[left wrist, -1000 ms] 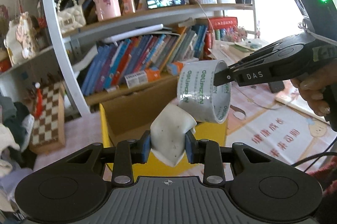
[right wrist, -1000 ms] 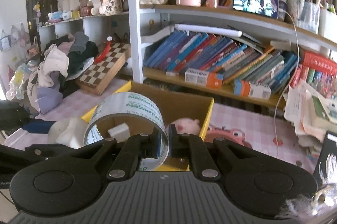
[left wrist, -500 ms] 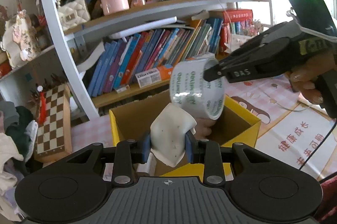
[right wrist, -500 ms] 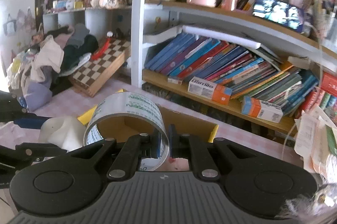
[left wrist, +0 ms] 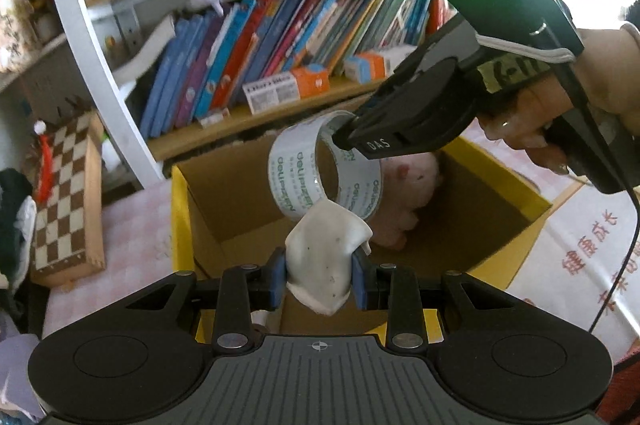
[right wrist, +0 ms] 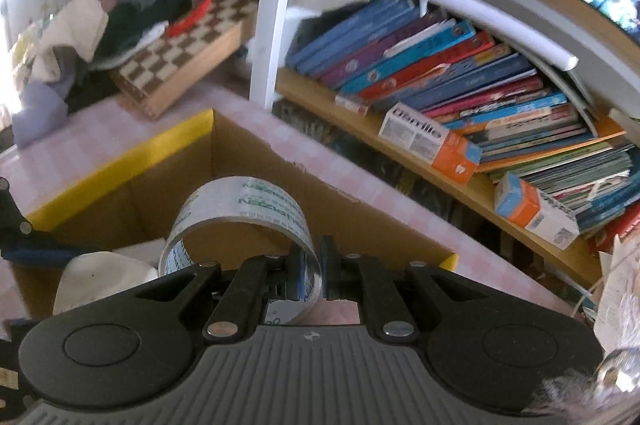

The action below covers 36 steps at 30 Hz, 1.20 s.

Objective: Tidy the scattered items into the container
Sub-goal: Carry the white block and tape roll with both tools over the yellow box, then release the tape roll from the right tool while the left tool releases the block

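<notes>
My left gripper (left wrist: 320,275) is shut on a soft white lump (left wrist: 326,257) and holds it above the near edge of the open yellow cardboard box (left wrist: 182,221). My right gripper (right wrist: 313,271) is shut on the wall of a clear tape roll (right wrist: 240,209) with green print, held over the box (right wrist: 120,161). In the left wrist view the tape roll (left wrist: 296,181) hangs just above the white lump. A pink plush toy (left wrist: 408,181) lies inside the box. The white lump (right wrist: 100,275) also shows at the left in the right wrist view.
A bookshelf with leaning books (left wrist: 248,57) stands right behind the box. A wooden chessboard (left wrist: 64,193) leans at the left beside a pile of clothes (right wrist: 120,13). Small cartons (right wrist: 432,141) lie on the low shelf. A printed mat (left wrist: 592,257) covers the table at right.
Both grippers have moved forward and down over the box, so its inside and the pink plush toy now show. The tape roll has come down close above the white lump.
</notes>
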### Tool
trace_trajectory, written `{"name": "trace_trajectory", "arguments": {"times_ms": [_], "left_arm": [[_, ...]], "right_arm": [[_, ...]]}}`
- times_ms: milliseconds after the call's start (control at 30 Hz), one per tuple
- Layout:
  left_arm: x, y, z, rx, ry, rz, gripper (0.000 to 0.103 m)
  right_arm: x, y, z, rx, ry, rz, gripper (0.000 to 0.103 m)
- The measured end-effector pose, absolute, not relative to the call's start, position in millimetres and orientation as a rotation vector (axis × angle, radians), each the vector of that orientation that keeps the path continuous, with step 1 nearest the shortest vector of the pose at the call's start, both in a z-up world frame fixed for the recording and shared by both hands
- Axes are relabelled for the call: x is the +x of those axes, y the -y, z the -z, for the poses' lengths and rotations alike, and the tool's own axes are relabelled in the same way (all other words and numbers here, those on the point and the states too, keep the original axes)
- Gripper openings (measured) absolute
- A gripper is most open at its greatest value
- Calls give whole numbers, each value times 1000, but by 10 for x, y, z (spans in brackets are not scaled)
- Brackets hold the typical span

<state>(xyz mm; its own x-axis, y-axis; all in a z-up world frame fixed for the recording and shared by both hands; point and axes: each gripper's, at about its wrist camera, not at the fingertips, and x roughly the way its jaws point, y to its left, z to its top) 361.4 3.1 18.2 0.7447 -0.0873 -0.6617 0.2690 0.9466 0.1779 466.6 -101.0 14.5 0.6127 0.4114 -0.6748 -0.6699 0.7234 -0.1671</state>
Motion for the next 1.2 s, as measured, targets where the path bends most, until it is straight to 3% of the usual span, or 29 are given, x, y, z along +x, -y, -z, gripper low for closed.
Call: {"name": "trace_trajectory", "arguments": {"times_ms": [700, 867, 933, 1000, 1200], "left_arm": [[3795, -158, -29, 111, -816, 212, 33], [3810, -182, -30, 93, -843, 204, 39], [3806, -188, -38, 102, -842, 188, 49], [3793, -188, -53, 121, -832, 168, 53], [3654, -177, -176, 150, -778, 167, 55]], "right_arm": [[5100, 630, 210, -480, -806, -732, 12], [5140, 605, 219, -491, -805, -722, 23], [5125, 636, 198, -471, -801, -725, 34], [5101, 673, 170, -451, -799, -733, 38], [4935, 805, 7, -412, -758, -731, 49]]}}
